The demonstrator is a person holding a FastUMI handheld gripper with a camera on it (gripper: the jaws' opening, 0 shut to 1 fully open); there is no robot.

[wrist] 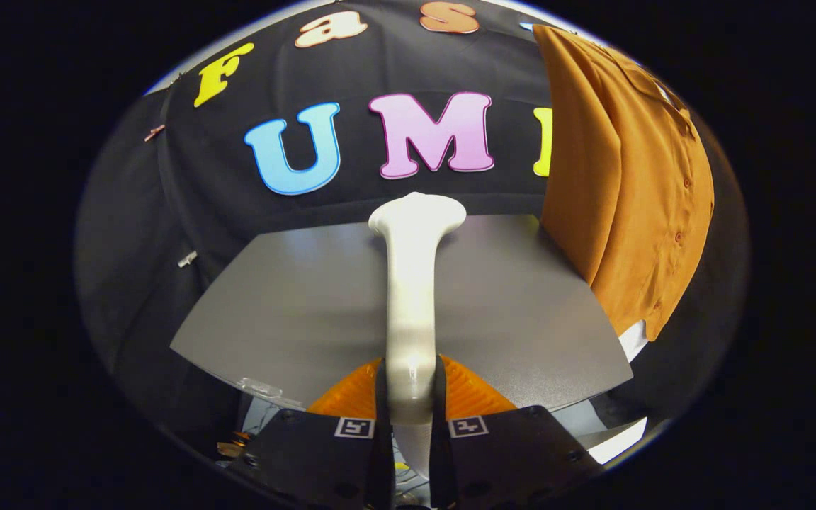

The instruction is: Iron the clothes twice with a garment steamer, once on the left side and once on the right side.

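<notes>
**Swing the steamer across to the shirt before you start a pass**

A black cloth wall closes the back of the booth, and a plain grey matte surface [295, 304] spreads out below it. Off to the right, a rust-orange buttoned shirt [620, 184] hangs in front of that wall, its hem dropping past the surface's right edge.

Your gripper [411, 418] has its jaws narrowed onto the slim white plastic handle of the garment steamer [411, 283], one orange ribbed finger [344, 400] pressing each side, so the grip looks firm. The steamer stands upright between the jaws, with its flared head up against the wall and well apart from the shirt.

The step in hand looks like bringing the head to the fabric. To do it well:

- Carry the steamer right until the head sits just beside the shirt, then turn the head to face the cloth, not edge-on.
- Start high on one half of the shirt and draw down in one steady stroke.
- Keep the button placket as your dividing line, so left and right passes stay distinct.
- Keep the handle squeezed evenly; a long handle can twist in the grip.
</notes>
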